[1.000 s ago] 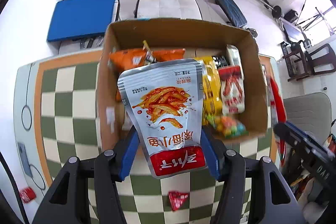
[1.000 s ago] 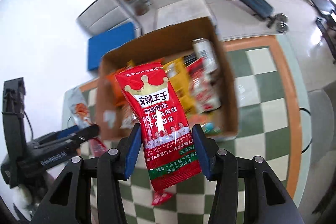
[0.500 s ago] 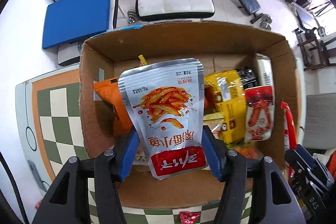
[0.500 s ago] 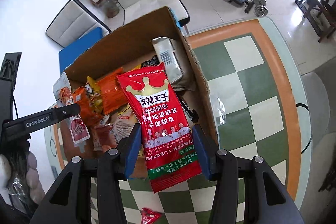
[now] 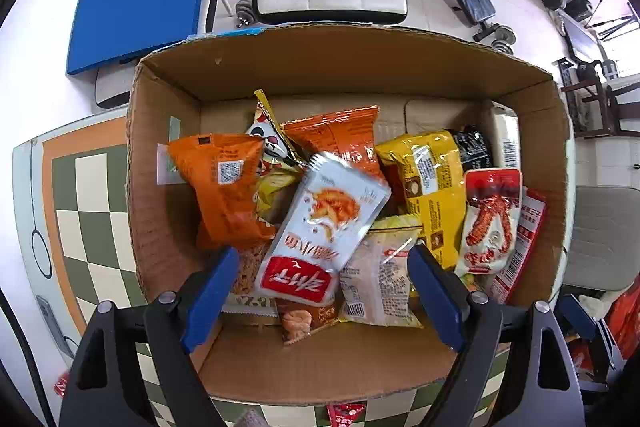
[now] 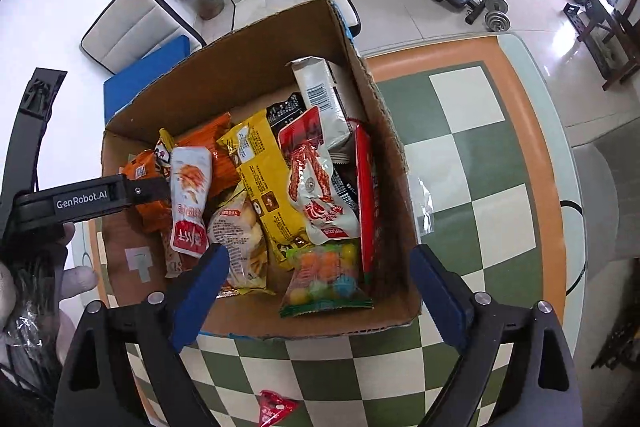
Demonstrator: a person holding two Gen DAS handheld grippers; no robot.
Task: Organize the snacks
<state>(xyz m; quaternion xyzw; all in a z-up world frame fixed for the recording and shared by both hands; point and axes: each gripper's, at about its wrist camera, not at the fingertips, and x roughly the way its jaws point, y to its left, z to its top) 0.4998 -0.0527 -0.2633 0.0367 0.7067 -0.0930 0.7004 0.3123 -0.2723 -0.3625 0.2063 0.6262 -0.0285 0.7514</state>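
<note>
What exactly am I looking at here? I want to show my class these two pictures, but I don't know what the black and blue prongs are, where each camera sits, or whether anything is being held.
There is no robot. A person holds a hand tool in each hand, each with two blue-tipped jaws and a wide-angle camera looking along them. One picture comes from the left gripper, the other from the right gripper. The right view also shows the left tool and the person's gloved hand at its left edge.

Both look down into a cardboard box on a checkered table. The box is full of snack packets, among them a silver packet, a yellow packet and a bag of coloured sweets. A small red packet lies on the table outside the box.

Both sets of jaws stand open, holding nothing.
</note>
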